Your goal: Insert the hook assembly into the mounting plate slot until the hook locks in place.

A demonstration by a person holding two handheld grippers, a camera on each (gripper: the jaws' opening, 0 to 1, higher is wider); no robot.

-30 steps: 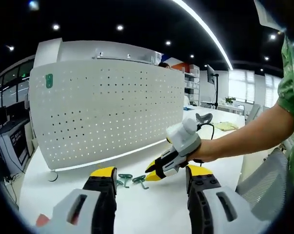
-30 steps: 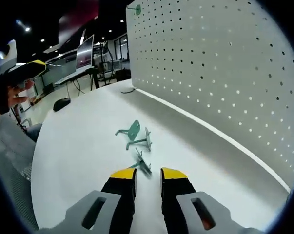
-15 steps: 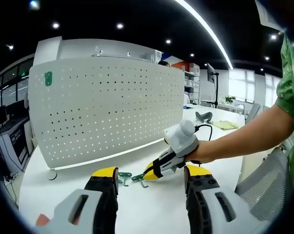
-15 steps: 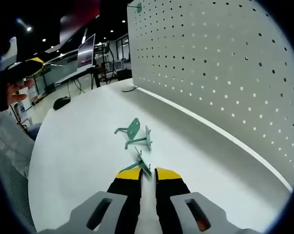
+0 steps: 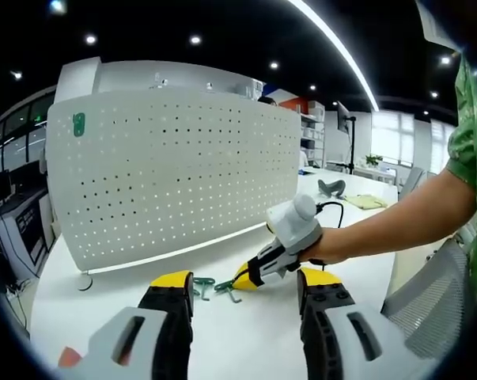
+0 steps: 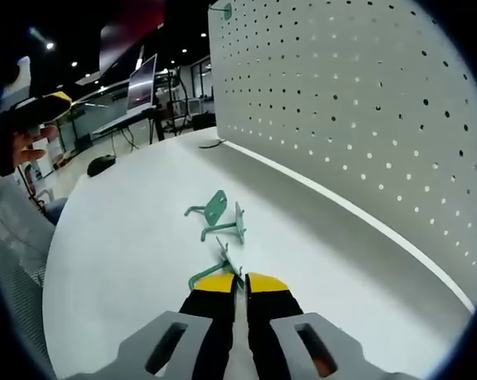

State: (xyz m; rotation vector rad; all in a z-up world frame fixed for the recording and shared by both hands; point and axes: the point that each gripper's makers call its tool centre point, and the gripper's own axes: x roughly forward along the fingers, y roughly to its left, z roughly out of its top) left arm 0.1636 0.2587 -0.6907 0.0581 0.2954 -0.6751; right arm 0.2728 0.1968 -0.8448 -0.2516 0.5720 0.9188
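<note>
At lower centre of the right gripper view, my right tongs (image 6: 236,279) appear clenched on a small green metal hook (image 6: 219,266). My left tongs (image 5: 242,286) hang released. The white perforated mounting plate (image 5: 175,170) stands upper left.

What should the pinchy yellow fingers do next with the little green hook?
Probably lift it gently. The right gripper looks shut on the nearest green hook, which seems to lie on the white table. Two more hooks lie just beyond, and the pegboard stands past them, so raising it first should avoid dragging them.
</note>
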